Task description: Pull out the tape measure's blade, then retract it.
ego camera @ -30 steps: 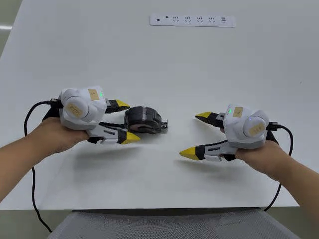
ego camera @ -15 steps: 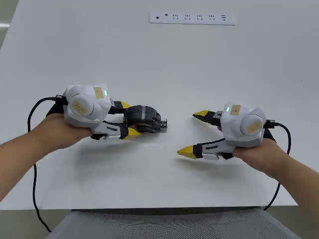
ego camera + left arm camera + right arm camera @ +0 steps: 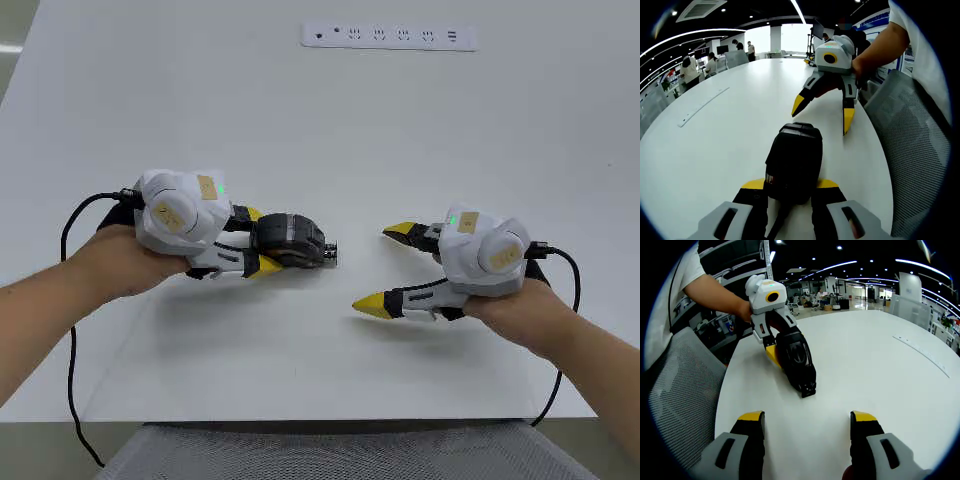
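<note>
The left gripper (image 3: 259, 240) pinched the tape measure (image 3: 297, 240) between its jaws; the right gripper (image 3: 385, 268) held its jaws spread, facing it.

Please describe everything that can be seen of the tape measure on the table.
The tape measure is a black case that looks like plastic, with a grey strip, and it lies on the white table. The left gripper clamps its rear part between yellow-tipped jaws. No blade is pulled out. The small hook at its mouth points toward the open right gripper, which is apart from it.
</note>
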